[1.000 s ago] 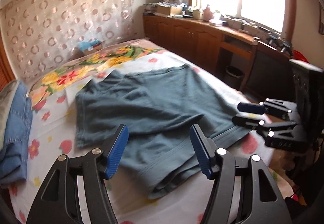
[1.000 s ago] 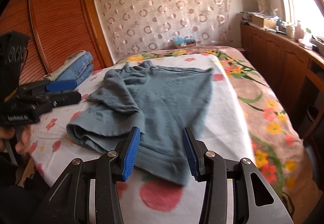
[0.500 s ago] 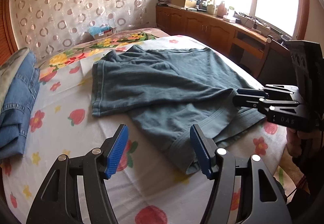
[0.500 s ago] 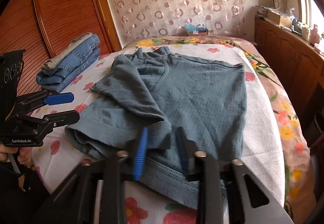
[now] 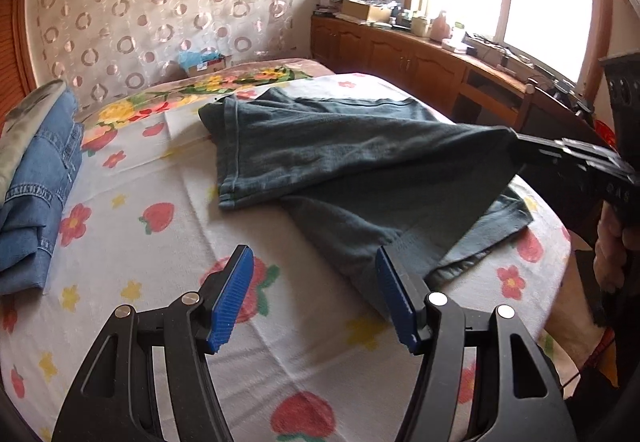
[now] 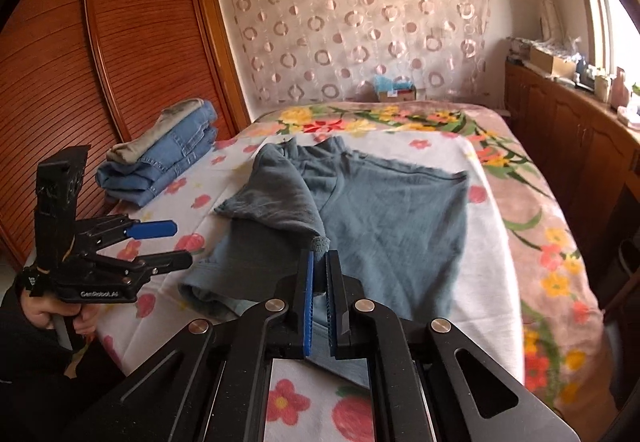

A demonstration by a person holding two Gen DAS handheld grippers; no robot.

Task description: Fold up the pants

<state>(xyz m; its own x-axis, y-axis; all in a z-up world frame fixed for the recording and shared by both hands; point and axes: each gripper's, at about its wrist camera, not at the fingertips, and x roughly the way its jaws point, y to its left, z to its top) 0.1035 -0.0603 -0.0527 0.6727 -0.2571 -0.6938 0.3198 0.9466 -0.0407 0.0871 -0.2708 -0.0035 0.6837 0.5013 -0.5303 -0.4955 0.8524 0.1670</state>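
Note:
Dark teal pants [image 5: 340, 158] lie on the flowered bed sheet [image 5: 132, 258]; they also show in the right wrist view [image 6: 392, 210]. My right gripper [image 6: 319, 262] is shut on an edge of the pants and lifts it off the bed; it shows in the left wrist view [image 5: 516, 146] with the cloth stretched up to it. My left gripper [image 5: 316, 290] is open and empty above the sheet, just left of the pants' near edge; it also shows in the right wrist view [image 6: 168, 246].
A stack of folded blue jeans [image 6: 160, 158] lies at the bed's left side. A wooden wardrobe [image 6: 100, 62] stands left of the bed. A wooden cabinet [image 5: 420, 58] with clutter runs under the window on the right. A small box [image 6: 394, 90] sits at the headboard.
My right gripper closed on the pants' edge and lifted it. My left gripper drew back to the left, off the pants, and stayed open.

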